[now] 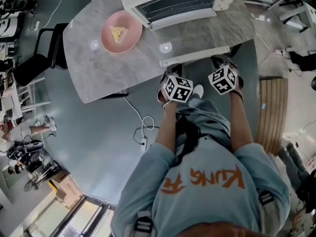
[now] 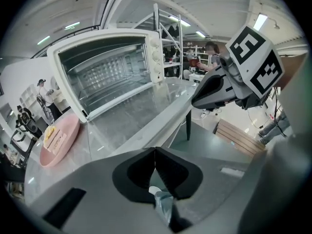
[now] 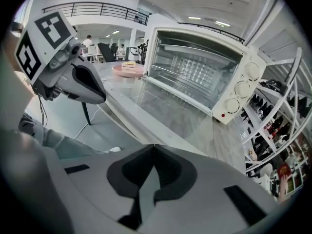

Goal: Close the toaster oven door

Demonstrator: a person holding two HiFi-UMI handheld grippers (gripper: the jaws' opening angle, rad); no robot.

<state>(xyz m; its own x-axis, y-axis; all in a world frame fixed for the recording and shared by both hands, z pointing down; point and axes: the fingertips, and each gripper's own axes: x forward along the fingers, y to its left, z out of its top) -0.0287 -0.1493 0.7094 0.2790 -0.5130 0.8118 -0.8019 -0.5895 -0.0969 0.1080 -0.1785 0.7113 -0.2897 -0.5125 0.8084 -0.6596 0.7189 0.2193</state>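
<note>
A white toaster oven (image 1: 173,4) stands at the far edge of the grey marble table (image 1: 98,73). Its glass door (image 1: 192,36) lies dropped open toward me, with the white handle bar (image 1: 195,57) over the near table edge. My left gripper (image 1: 170,74) and right gripper (image 1: 220,62) hover side by side just below that handle, both shut and empty. The left gripper view shows the oven (image 2: 107,67), the door (image 2: 131,116) and the right gripper (image 2: 219,89) beside my shut left gripper (image 2: 155,152). The right gripper view shows the oven (image 3: 200,67), the handle (image 3: 131,126) and my shut right gripper (image 3: 154,147).
A pink plate (image 1: 121,31) with a slice of cake sits on the table left of the oven. A black chair (image 1: 34,58) stands at the table's left end. A white cable and power strip (image 1: 142,132) lie on the floor; a wooden bench (image 1: 274,112) is at the right.
</note>
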